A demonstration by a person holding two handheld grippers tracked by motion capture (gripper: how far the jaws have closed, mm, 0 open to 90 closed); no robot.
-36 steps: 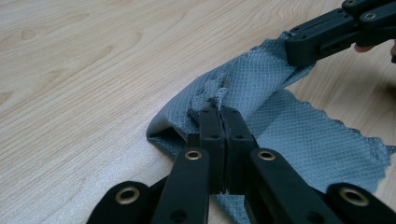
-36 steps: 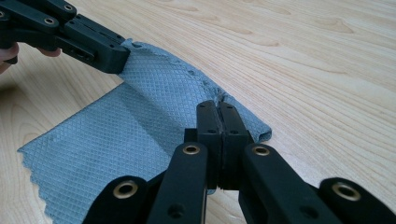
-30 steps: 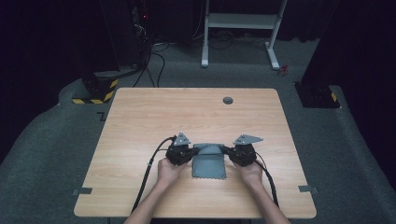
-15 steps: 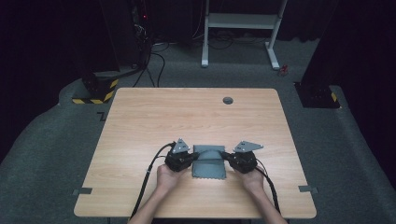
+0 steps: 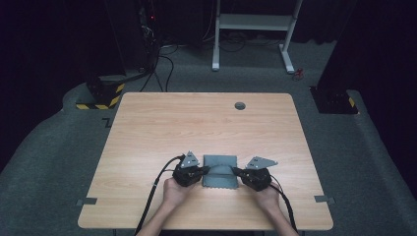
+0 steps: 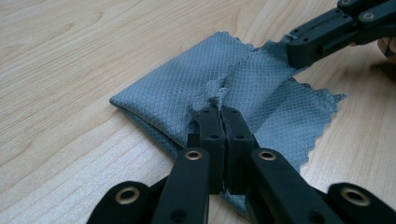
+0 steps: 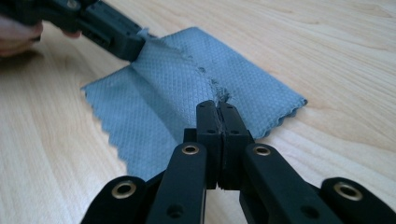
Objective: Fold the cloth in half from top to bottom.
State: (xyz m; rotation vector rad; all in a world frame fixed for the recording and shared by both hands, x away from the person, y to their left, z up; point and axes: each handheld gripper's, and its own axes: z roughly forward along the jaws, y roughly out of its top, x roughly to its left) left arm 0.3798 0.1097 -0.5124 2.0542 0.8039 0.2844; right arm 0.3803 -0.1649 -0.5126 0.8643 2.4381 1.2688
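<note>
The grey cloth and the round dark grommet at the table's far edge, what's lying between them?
Nothing: in the high view, only bare light wooden tabletop runs from the folded grey textured cloth to the round dark grommet.

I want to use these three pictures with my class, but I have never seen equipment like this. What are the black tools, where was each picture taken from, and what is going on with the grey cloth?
No robot arm is here: a person holds a hand-held two-jaw gripper in each hand. The high view looks down from above the person's side of a wooden table. There the left gripper and the right gripper meet a folded grey cloth from either side.

The other two pictures come from cameras riding on the grippers, each looking along its own black jaws. In the left gripper view, the jaws are shut on a pinched-up ridge of the cloth, with the other gripper at the top right. In the right gripper view, that gripper is likewise shut on the cloth. A small round dark fitting sits near the table's far edge.
</note>
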